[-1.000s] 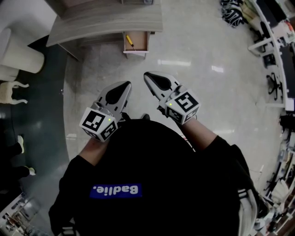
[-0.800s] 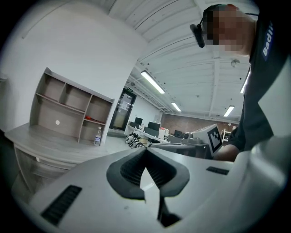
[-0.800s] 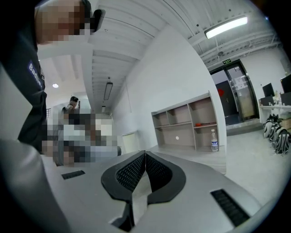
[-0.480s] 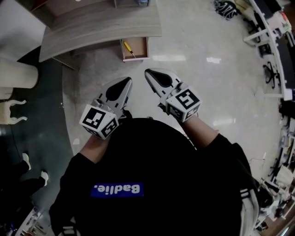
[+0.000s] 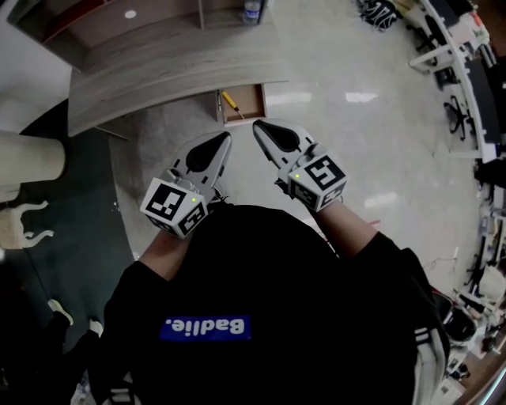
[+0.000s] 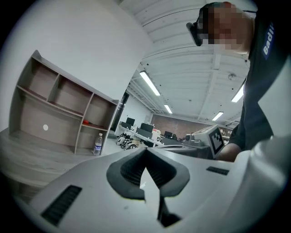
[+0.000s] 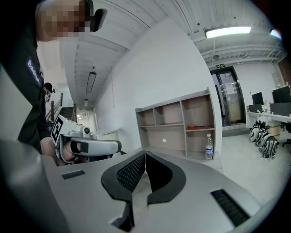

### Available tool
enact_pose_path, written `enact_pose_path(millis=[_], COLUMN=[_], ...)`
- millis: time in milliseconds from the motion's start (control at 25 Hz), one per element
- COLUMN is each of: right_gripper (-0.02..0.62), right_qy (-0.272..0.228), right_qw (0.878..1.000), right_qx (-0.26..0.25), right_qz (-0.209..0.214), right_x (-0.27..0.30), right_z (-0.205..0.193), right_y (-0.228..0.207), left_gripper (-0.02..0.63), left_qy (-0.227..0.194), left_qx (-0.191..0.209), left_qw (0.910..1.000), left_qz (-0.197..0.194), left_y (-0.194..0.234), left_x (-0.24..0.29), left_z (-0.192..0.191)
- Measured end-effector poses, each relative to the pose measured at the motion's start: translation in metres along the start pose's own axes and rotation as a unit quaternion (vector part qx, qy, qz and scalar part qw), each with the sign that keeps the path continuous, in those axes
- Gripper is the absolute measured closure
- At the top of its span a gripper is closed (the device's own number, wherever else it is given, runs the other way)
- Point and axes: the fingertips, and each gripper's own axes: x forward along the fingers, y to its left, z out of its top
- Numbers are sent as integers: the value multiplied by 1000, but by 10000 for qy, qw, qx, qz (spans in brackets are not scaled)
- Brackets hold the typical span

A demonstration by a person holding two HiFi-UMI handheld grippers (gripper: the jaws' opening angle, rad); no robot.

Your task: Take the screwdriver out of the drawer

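Drawer (image 5: 251,101): seen open.
Screwdriver (image 5: 232,100): laid inside the drawer.
Left gripper (image 5: 224,138): held near the drawer, jaws together, empty.
Right gripper (image 5: 258,126): likewise, jaws together, empty.

Three views, all turned toward the shelf unit (image 5: 162,22).
From the head, high up and steeply down, with the shelf unit far off at the top edge; from the left gripper (image 5: 222,140) and the right gripper (image 5: 260,127), low and near level along the jaws, facing its open front. Shared by all three: the shelf unit and the water bottle (image 5: 251,9) at its end.
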Motion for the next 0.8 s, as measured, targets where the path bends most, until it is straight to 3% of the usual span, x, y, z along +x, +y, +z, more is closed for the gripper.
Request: enact_pose_path(millis=[240, 440, 800], right_gripper=[565, 565, 565], right_qy=[72, 158, 427], right_qw=[9998, 9995, 9991], right_qx=[-55, -64, 55], right_qz=[-204, -248, 57], right_x=[34, 59, 77], right_z=[4, -16, -33], right_y=[-6, -3, -47], left_gripper=[604, 604, 604], left_qy=[42, 49, 94], left_qx=[-51, -129, -291], left_qw=[9998, 9998, 9991], left_qz=[-162, -152, 285], left_y=[37, 63, 84], left_x=[1, -8, 26], left_z=[7, -9, -16])
